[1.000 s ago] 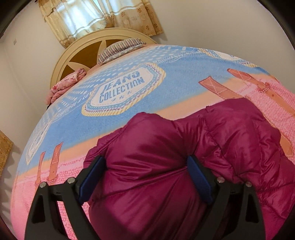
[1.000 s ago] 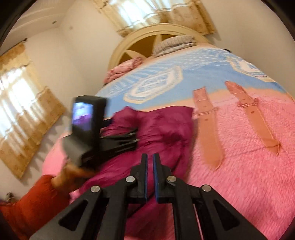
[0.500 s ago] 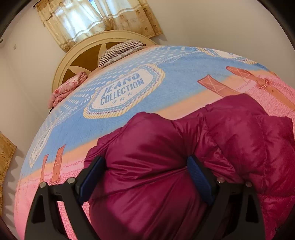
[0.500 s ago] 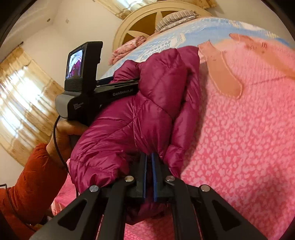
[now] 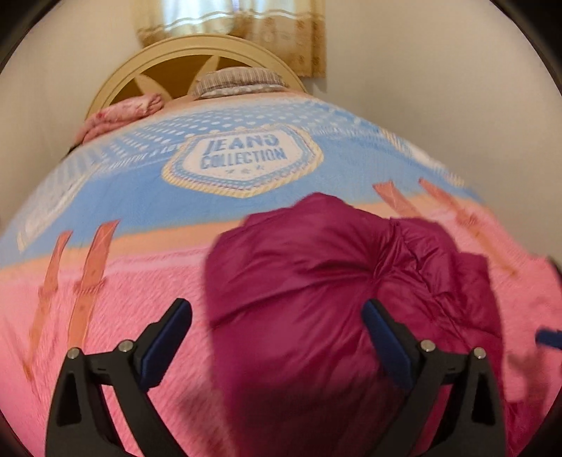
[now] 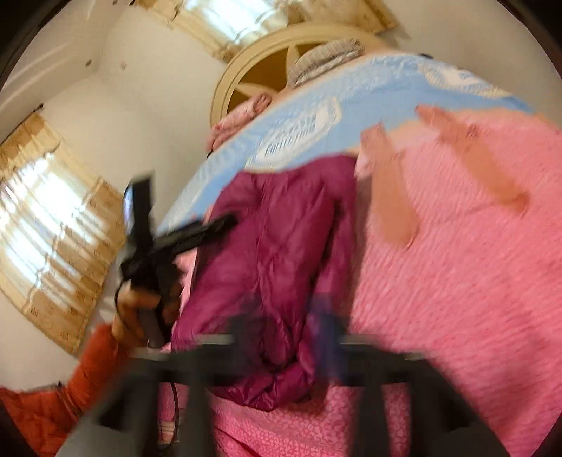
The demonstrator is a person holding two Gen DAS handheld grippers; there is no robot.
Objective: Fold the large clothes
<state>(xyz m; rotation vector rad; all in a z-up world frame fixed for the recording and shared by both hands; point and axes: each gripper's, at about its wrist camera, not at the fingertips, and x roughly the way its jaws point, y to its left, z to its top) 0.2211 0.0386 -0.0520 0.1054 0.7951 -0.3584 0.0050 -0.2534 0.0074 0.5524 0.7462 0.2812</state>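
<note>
Magenta puffer jacket [image 5: 316, 291]: quilted, bunched in a mound on the pink part of the bedspread [image 5: 133, 281], lower centre of the left wrist view; in the right wrist view it runs from centre frame down to the lower edge.

Left claw [image 5: 277, 337]: jaws opening, spread wide. The jacket bulges between the blue pads [image 5: 165, 337]; the left pad stands clear of the fabric, the right pad lies against or just beside it, contact unclear.

Right claw [image 6: 284, 330]: heavily blurred, jaws opening, the jacket's near end between them; the pads do not appear to press it.

Hand [image 6: 137, 313]: lower left of the right wrist view, orange sleeve [image 6: 70, 393], gripping the left tool's handle.

Bedspread: pink lower half with orange strap motifs, blue upper half bearing a "JEANS COLLECTION" badge [image 5: 242, 158].

Headboard [image 5: 196, 66]: cream, arched, top centre. Striped pillow [image 5: 242, 79] and pink folded bedding [image 5: 119, 112] at its foot.

Curtains [image 5: 232, 28]: beige, behind the headboard.
</note>
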